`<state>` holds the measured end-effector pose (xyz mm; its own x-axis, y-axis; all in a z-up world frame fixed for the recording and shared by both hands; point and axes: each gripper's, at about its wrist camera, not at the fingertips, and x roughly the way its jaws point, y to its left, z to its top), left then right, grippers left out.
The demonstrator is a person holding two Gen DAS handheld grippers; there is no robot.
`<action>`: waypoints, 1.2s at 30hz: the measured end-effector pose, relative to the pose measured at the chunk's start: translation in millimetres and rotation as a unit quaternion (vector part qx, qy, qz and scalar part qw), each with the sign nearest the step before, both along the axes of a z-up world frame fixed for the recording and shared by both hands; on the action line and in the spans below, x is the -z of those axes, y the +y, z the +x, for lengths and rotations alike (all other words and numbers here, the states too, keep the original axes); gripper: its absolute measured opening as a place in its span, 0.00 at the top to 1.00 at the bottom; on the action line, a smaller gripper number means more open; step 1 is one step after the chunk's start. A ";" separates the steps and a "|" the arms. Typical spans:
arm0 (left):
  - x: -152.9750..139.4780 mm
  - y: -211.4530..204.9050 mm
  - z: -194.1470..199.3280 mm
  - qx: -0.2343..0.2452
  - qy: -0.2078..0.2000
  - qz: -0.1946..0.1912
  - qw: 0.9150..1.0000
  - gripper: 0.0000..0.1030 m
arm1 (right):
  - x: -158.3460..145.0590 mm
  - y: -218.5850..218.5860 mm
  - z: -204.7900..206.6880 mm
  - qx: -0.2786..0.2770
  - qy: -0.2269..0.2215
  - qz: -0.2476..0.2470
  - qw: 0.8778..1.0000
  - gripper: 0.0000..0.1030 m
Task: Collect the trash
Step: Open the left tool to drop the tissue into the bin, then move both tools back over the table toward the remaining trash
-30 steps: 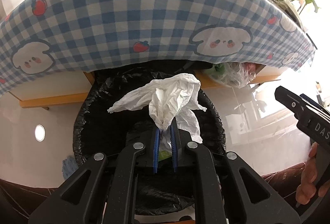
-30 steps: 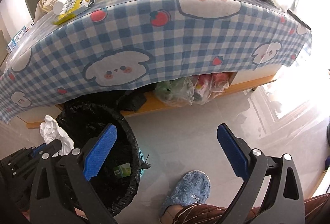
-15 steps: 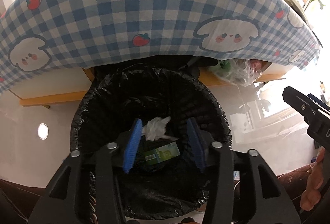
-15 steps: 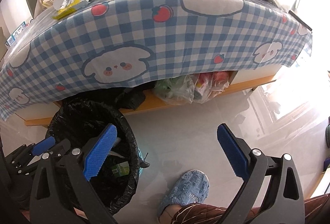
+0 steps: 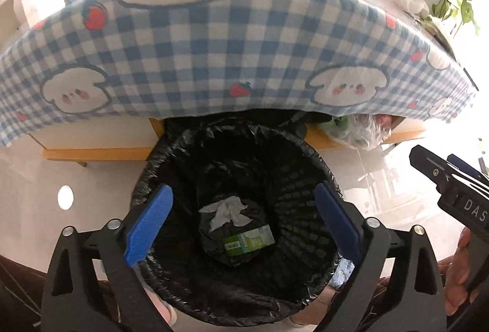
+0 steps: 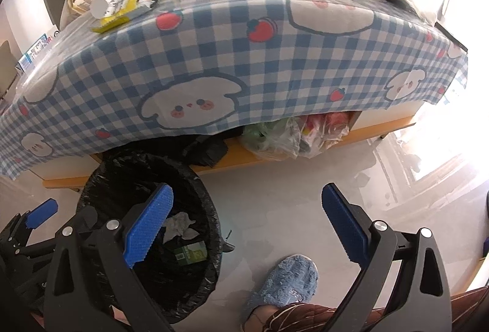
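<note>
White crumpled tissue [image 5: 227, 211] lies at the bottom of the black-lined trash bin [image 5: 171, 148], below the wide-open, empty left gripper [image 5: 241, 219]; the right gripper [image 6: 247, 225] gapes empty too.

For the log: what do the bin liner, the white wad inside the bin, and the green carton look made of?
Bin liner: thin black plastic film, glossy, with crinkled highlights at the rim.
White wad: soft tissue paper, matte, crumpled into folds.
Green carton: probably printed coated paperboard, flat-faced with a barcode.
</note>
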<state>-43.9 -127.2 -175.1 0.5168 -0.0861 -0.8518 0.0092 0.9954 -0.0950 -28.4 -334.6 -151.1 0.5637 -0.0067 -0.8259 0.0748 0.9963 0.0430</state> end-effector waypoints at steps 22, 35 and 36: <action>-68.1 52.8 -15.5 -0.026 -0.043 0.019 0.999 0.06 | -50.7 33.2 6.1 -0.010 -0.035 0.027 0.999 0.09; -112.4 85.7 -12.4 -0.024 -0.052 -0.001 0.998 0.06 | -89.5 62.8 8.6 -0.037 -0.066 0.015 0.997 0.09; -115.7 88.1 -11.9 -0.026 -0.055 0.000 0.998 0.06 | -92.1 64.4 9.0 -0.038 -0.068 0.017 0.997 0.09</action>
